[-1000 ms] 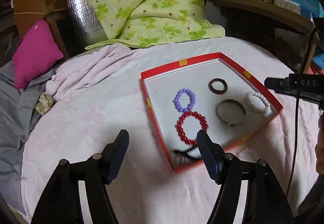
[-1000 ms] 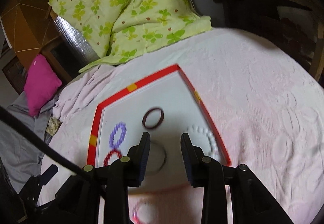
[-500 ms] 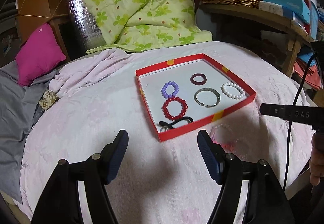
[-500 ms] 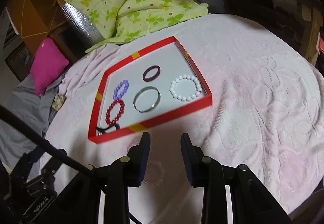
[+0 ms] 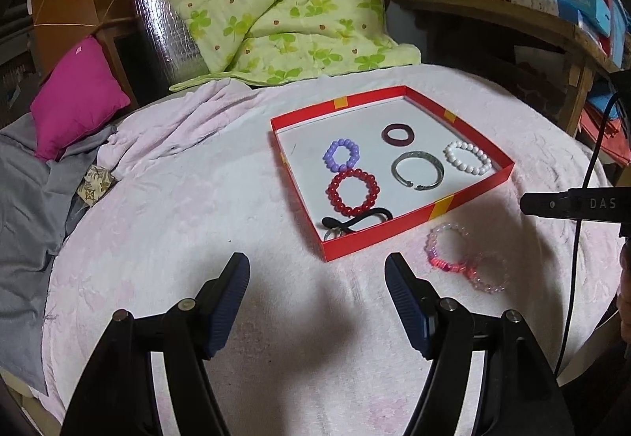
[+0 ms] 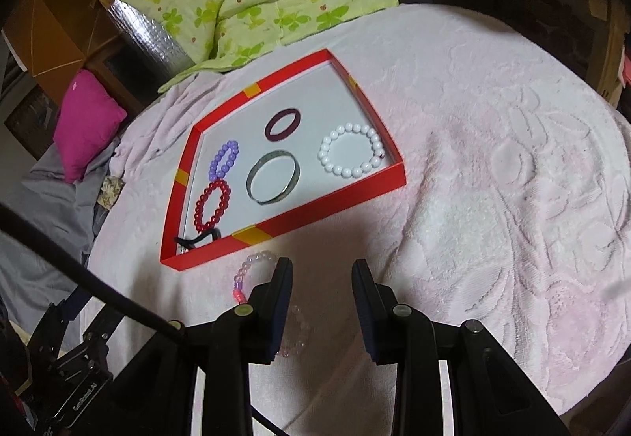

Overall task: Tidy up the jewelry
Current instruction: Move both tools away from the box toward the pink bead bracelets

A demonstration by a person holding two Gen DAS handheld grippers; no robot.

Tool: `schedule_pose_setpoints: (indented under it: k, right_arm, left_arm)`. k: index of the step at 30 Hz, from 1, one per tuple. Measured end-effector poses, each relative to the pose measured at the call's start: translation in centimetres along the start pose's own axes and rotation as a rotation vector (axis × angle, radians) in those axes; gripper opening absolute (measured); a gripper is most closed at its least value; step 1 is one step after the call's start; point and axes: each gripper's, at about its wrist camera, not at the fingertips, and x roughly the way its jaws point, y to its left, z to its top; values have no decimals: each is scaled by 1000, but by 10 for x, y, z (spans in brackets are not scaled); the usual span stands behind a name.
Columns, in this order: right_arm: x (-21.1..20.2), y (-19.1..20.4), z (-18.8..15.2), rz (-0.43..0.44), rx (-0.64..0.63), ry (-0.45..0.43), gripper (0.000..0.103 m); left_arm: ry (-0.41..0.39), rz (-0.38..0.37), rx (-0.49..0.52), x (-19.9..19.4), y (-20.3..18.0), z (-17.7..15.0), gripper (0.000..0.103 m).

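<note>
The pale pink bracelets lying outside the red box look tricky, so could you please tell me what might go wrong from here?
1. The two pink bracelets touch each other, so lifting one may drag the other.
2. The right hand-held gripper partly hides them, so a grasp may miss.
3. They lie near the red box, whose wall could be nudged.

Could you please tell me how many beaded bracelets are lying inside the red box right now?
3: the purple bracelet at the left, the red bracelet just nearer, and the white bracelet at the right wall.
</note>
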Motion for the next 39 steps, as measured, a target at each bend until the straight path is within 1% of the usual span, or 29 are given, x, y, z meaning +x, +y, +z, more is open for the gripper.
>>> schedule_pose_setpoints:
  k: [3, 9, 19, 39]
  right_arm:
    - [2, 0, -2, 12, -9, 17, 34]
    - [8, -3, -4, 22, 6, 42, 34]
    - [17, -9, -6, 33, 19, 79, 34]
    - [12, -21, -10, 51, 25, 109, 34]
  left_arm:
    - [19, 14, -2, 6, 2, -2, 72]
    - [51, 12, -10, 18, 2, -5, 72]
    - [71, 13, 15, 25, -8, -6, 72]
    - [99, 19, 66, 34, -25, -7, 72]
